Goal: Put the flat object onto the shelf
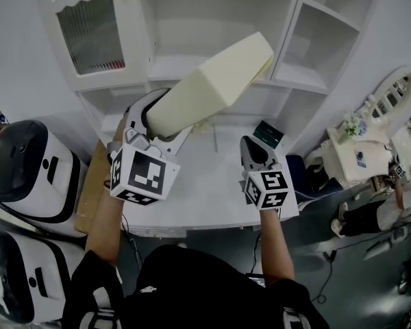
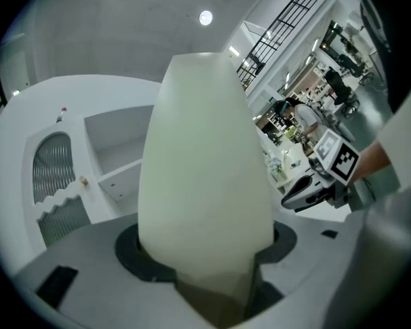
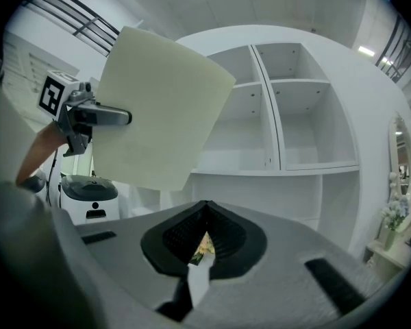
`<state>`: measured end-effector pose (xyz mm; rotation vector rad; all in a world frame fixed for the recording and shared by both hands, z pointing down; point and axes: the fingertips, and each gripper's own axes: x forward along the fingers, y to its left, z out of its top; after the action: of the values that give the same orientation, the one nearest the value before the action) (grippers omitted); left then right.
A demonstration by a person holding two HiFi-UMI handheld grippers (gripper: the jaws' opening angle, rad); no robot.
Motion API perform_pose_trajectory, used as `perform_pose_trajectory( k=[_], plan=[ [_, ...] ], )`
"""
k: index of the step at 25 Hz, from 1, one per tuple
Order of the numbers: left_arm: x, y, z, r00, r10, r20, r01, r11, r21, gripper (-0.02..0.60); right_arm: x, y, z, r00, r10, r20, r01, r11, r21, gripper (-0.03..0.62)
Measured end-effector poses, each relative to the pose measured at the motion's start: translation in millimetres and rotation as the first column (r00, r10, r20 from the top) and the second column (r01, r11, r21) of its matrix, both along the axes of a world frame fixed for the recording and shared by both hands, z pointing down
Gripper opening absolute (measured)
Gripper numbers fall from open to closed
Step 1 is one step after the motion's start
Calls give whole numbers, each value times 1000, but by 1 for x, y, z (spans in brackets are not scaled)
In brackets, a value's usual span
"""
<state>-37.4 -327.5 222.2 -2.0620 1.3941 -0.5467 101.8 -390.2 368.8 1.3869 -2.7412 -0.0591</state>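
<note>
A thick cream foam slab (image 1: 216, 81) slants up and to the right in front of the white shelf unit (image 1: 171, 66). My left gripper (image 1: 166, 118) is shut on its lower end, and the slab (image 2: 205, 163) fills the left gripper view above the jaws of the left gripper (image 2: 205, 269). In the right gripper view the slab (image 3: 157, 108) hangs at upper left with the left gripper (image 3: 89, 118) clamped on its edge. My right gripper (image 1: 262, 149) sits lower right, shut on a thin printed card (image 1: 268, 134) that shows edge-on as the card (image 3: 200, 252) between the closed jaws of the right gripper (image 3: 200, 242).
A white table (image 1: 205, 197) lies under both grippers, a wooden board (image 1: 89, 190) at its left edge. Two white rounded appliances (image 1: 27, 170) stand at the left. A glass-fronted door (image 1: 89, 26) closes the unit's upper left. A white dressing table (image 1: 366, 153) stands at the right.
</note>
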Motion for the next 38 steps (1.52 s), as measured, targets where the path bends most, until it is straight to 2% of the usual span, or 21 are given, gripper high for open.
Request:
perform_pose_trajectory(
  k=[5,10,18,26,38],
  plan=[
    [-1,-10,-13,996,-16,90,14,1000,20,278,3,-5,0,1000,16,10,-16,1000,-3,0],
    [2,-20,-13,980,-21,200,15,999,31,278,4,-10,3,999,34,19,-34,999,-13,0],
    [7,-28,-26,956,-17,294,-2,998,63,278,4,-10,7,998,55,26,-55,998,-22,0],
    [-3,-41,-35,931,-75,357,37,993,112,277,11,-9,10,996,81,29,-80,996,-31,0],
    [-15,-55,-28,931,-78,356,45,994,102,276,10,-10,12,995,100,25,-99,994,-38,-1]
  ],
)
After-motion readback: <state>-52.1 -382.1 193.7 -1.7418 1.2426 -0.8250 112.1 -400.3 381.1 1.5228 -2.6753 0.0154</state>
